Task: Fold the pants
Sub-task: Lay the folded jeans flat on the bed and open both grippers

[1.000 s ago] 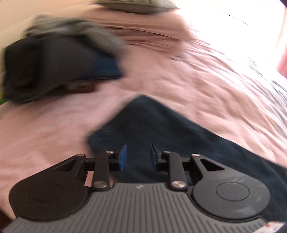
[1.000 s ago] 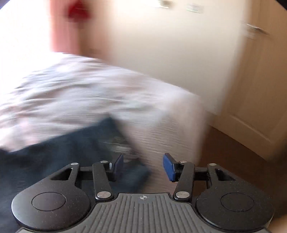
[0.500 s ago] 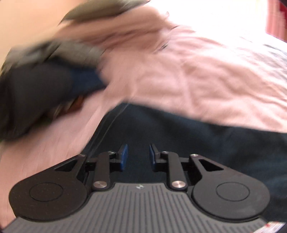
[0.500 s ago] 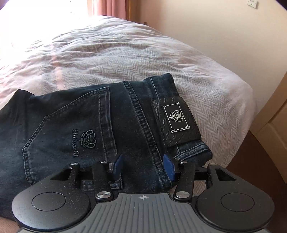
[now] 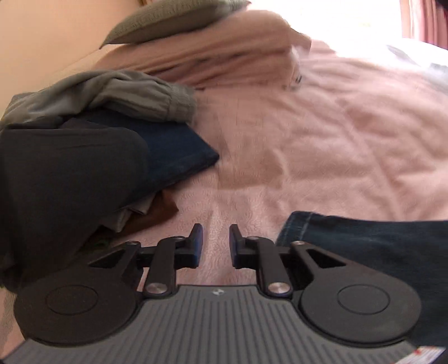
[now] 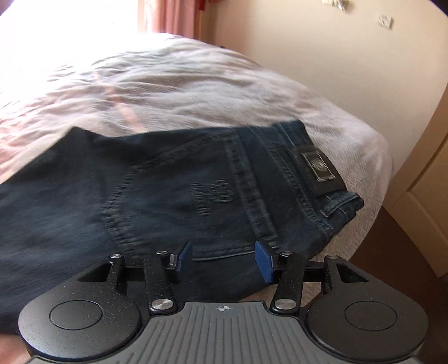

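Dark blue jeans lie flat on the pink bedspread, back pocket up, with the waistband and its leather patch near the bed's right corner. My right gripper hovers open over the seat of the jeans, below the pocket, holding nothing. In the left wrist view a hemmed leg end of the jeans lies at the lower right. My left gripper is open over bare bedspread, just left of that hem, with nothing between its fingers.
A pile of other clothes, grey, black, blue and brown, sits on the bed at the left. A grey-green pillow lies at the head. The bed's edge drops to a brown floor on the right, near a cream door.
My left gripper has swung left, off the jeans and onto bare bedspread beside the hem. The right gripper has drawn back a little over the jeans' seat and stands slightly wider.
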Demonstrator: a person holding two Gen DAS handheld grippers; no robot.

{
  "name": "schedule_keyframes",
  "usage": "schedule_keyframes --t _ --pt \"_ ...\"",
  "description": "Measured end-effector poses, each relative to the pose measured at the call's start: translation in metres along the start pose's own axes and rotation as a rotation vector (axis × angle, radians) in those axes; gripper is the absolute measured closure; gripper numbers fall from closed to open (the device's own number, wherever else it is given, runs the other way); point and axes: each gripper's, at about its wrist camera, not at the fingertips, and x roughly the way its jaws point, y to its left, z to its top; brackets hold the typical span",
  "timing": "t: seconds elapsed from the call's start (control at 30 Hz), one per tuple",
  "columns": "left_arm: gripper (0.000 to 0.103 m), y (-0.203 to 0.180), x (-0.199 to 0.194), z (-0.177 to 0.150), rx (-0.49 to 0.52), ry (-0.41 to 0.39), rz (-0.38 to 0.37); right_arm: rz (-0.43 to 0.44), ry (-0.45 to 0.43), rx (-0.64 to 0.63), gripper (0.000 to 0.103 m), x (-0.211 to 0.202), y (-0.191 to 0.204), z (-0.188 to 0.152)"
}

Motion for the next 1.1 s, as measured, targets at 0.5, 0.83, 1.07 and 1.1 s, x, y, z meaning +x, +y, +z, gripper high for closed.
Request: schedule_keyframes --t 0.5,0.83,1.07,1.1 --pt "0.077 0.006 -0.071 -0.052 0.043 0.206 -0.101 0.126 0.209 -0.005 0.056 -0.042 0.095 -0.029" --pt "0.053 -0.036 -0.241 -0.033 0.138 0.311 -0.251 0.340 0.216 -0.085 0.048 -0.184 0.133 -0.002" --pt "0.043 -0.090 -0.328 -0.028 0.243 0.238 -0.277 0.388 0.211 -0.194 0.045 -0.244 0.135 0.010" --pt "0.041 -0.095 -0.338 -0.028 0.241 0.231 -0.282 0.388 0.210 -0.205 0.045 -0.249 0.132 0.009"
